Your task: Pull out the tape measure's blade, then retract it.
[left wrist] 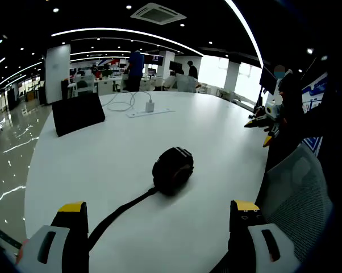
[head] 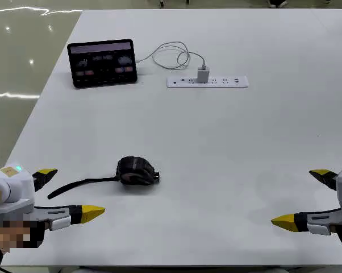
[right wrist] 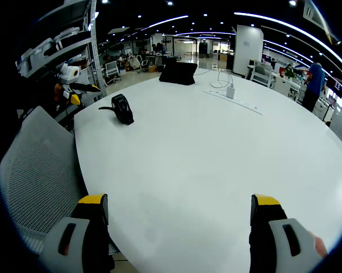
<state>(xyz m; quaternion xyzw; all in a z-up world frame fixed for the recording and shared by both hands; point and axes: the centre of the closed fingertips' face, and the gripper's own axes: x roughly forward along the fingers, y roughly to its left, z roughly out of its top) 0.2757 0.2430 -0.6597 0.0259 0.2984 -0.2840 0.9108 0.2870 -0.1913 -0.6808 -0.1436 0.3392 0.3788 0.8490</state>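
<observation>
Small black round-cased tape measure [head: 137, 170] lies on the white table [head: 228, 148] just ahead of the left gripper [head: 73, 192], its black strap [head: 80, 185] trailing back between those wide-spread jaws; the right gripper [head: 297, 197], equally wide, sits well apart

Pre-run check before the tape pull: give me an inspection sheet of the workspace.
Surface: white table, smooth and flat.
Job's things: black round tape measure lying ahead of the left claw, black wrist strap trailing toward that claw; no blade drawn out.
Clutter: black tablet propped at the far side.
Grippers: left claw open, empty; right claw open, empty, well away from the tape measure.
Cables: white cable looping from white charger in white power strip toward the tablet.
Surroundings: grey mesh chair; glossy floor; people at far desks.
</observation>
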